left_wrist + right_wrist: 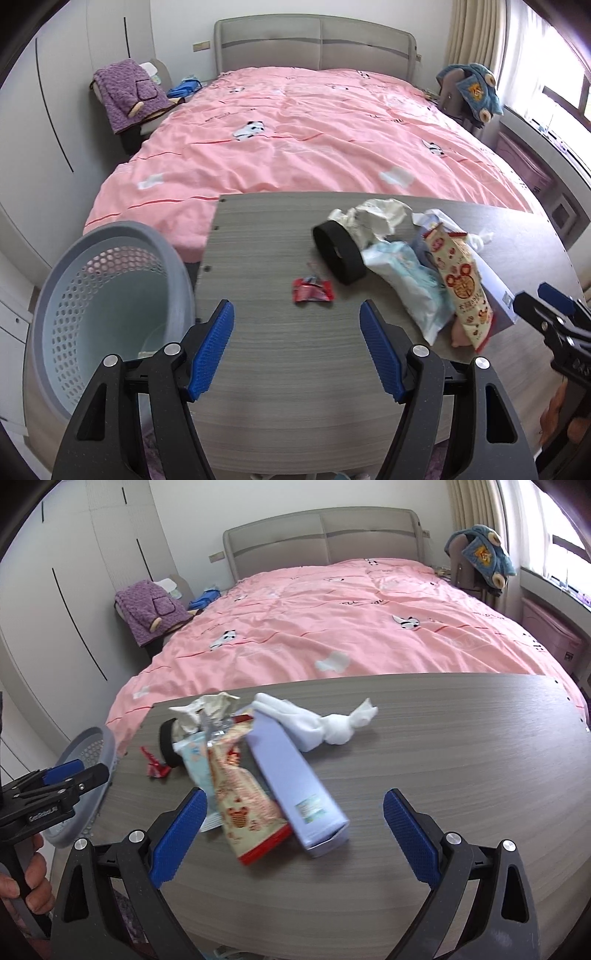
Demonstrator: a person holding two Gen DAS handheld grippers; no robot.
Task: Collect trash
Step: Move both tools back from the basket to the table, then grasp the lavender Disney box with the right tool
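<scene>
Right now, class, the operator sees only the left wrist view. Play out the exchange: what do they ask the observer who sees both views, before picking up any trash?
Operator: What is behind the snack bag?
Observer: A knotted white cloth lies on the table beyond the lilac box, in full view from the right wrist.
Operator: Are the right tongs holding anything?
Observer: No, the right tongs are wide open over the near end of that box.
Operator: Does the box lie flat?
Observer: Yes, with the snack bag alongside it.
</scene>
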